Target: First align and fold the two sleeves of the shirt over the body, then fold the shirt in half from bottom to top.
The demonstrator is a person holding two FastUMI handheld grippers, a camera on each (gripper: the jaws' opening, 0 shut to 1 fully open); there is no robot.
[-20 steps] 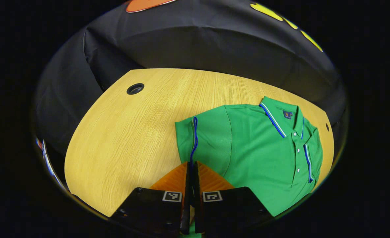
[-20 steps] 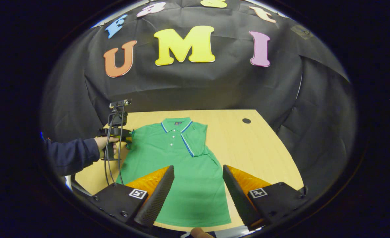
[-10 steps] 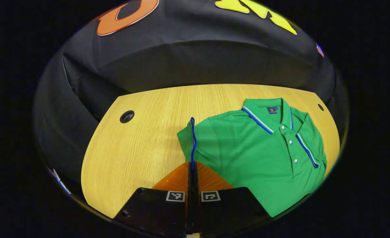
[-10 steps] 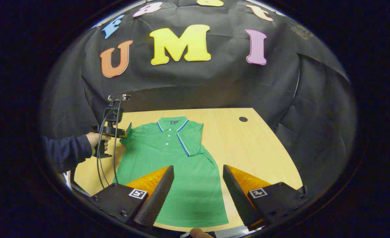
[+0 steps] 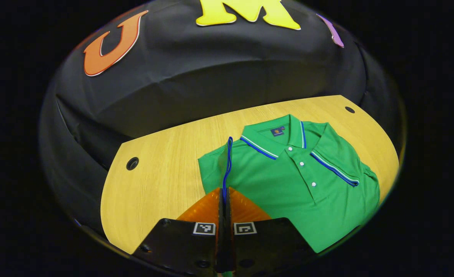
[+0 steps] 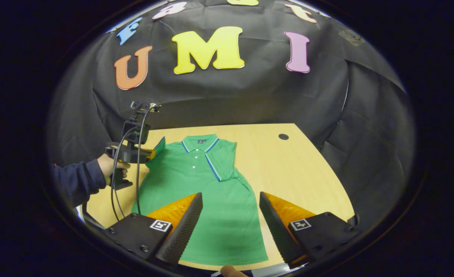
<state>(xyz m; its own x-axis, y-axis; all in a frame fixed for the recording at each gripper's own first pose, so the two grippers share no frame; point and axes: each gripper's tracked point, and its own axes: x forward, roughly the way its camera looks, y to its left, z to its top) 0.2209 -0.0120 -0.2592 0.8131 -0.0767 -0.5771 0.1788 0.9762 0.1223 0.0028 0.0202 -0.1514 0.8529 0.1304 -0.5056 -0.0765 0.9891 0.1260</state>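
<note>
The left claw (image 5: 224, 198) pinches the blue-trimmed cuff of the sleeve (image 5: 227, 165), lifted beside the collar (image 5: 273, 138) of the green shirt (image 5: 304, 192). The right claw (image 6: 231, 215) hangs wide above the shirt's hem on the tabletop (image 6: 288, 169).

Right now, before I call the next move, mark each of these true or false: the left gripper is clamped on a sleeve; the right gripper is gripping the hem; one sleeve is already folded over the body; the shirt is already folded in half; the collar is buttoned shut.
1. The left gripper is clamped on a sleeve: true, its fingers are shut on the blue-trimmed cuff of the left sleeve.
2. The right gripper grips the hem: false, it hangs open above the green polo shirt.
3. One sleeve is already folded over the body: true, the right sleeve lies across the chest.
4. The shirt is folded in half: false, it lies full length on the wooden table.
5. The collar is buttoned shut: cannot tell.
</note>
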